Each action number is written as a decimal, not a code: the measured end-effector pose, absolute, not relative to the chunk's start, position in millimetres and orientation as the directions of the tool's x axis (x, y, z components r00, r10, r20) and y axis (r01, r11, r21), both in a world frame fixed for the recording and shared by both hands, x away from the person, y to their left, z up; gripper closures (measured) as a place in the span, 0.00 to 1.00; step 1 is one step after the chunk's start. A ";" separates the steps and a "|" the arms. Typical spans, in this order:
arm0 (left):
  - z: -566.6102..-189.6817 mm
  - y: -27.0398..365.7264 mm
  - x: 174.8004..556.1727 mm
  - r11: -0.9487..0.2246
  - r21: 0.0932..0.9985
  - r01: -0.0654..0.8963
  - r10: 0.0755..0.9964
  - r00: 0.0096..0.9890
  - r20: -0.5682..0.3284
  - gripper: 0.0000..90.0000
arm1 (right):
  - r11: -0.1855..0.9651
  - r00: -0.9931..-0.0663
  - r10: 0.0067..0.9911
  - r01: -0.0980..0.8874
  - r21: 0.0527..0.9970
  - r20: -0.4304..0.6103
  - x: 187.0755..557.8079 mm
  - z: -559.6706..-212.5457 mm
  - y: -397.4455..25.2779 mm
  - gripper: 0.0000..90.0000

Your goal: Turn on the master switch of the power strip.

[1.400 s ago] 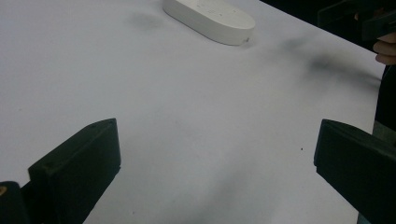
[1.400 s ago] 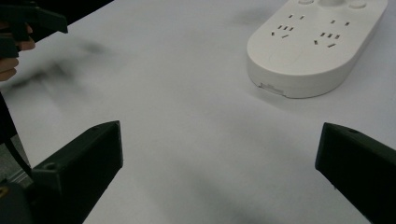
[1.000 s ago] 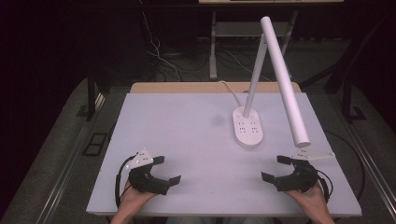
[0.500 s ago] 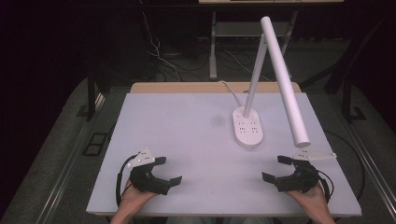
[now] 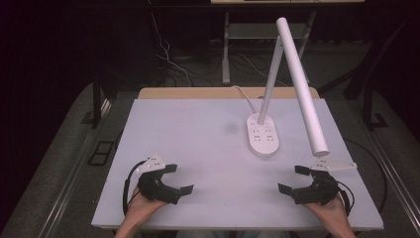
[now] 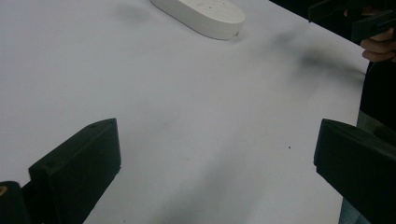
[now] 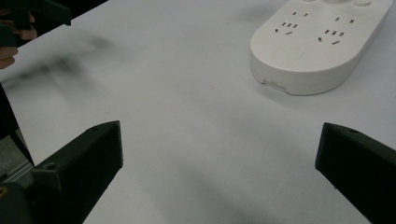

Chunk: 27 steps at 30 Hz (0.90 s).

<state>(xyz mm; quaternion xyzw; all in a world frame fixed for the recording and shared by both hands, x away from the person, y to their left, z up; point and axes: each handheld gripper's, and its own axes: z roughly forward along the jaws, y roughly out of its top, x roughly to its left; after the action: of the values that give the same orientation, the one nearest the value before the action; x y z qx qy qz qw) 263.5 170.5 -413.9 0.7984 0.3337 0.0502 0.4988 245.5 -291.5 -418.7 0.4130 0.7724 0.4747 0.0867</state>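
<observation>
So right now I've got both grippers parked low at the near edge of the table [image 5: 198,129], nothing in either one. My left gripper [image 5: 171,179] sits at the near-left with its jaws spread wide, and in the left gripper view there's just bare white tabletop between them. My right gripper [image 5: 297,179] is at the near-right, jaws spread just as wide, also empty. The only thing to work with is the white desk lamp: its oval base [image 5: 262,136], which has sockets on top, sits right of the middle of the table, well apart from the left gripper and a good bit closer to the right one. The stem goes up from the back of the base and the long tube head [image 5: 302,89] slants down so its end hangs above my right gripper. A white cord [image 5: 245,94] trails off the back toward the far edge. I'd call this the very start, before any reach. My guess for the next move is to bring the right gripper forward to the base or up to the tube head, and keep the jaws wide until they're around it, since the tube is round and could slip.
</observation>
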 end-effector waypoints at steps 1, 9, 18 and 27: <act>-413.9 170.5 263.5 -0.280 0.830 0.483 0.583 0.772 -0.253 0.00 | 0.209 -0.644 0.720 0.556 0.805 0.258 245.4 -418.5 -291.4 0.00; -407.9 165.6 271.7 -0.296 0.824 0.483 0.568 0.783 -0.255 0.00 | 0.210 -0.646 0.720 0.551 0.807 0.254 245.6 -418.8 -292.0 0.00; -404.6 162.5 280.6 -0.299 0.812 0.501 0.559 0.782 -0.276 0.00 | 0.211 -0.646 0.720 0.551 0.807 0.252 245.4 -418.9 -292.1 0.00; -396.4 156.9 290.1 -0.318 0.808 0.496 0.546 0.793 -0.271 0.00 | 0.212 -0.646 0.721 0.550 0.808 0.251 245.2 -419.0 -292.2 0.00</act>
<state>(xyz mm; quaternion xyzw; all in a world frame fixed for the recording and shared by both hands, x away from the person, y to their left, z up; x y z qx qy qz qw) 290.1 156.9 -396.4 0.8113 0.3209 0.0257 0.4880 245.2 -292.2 -419.0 0.4110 0.7731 0.4746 0.0901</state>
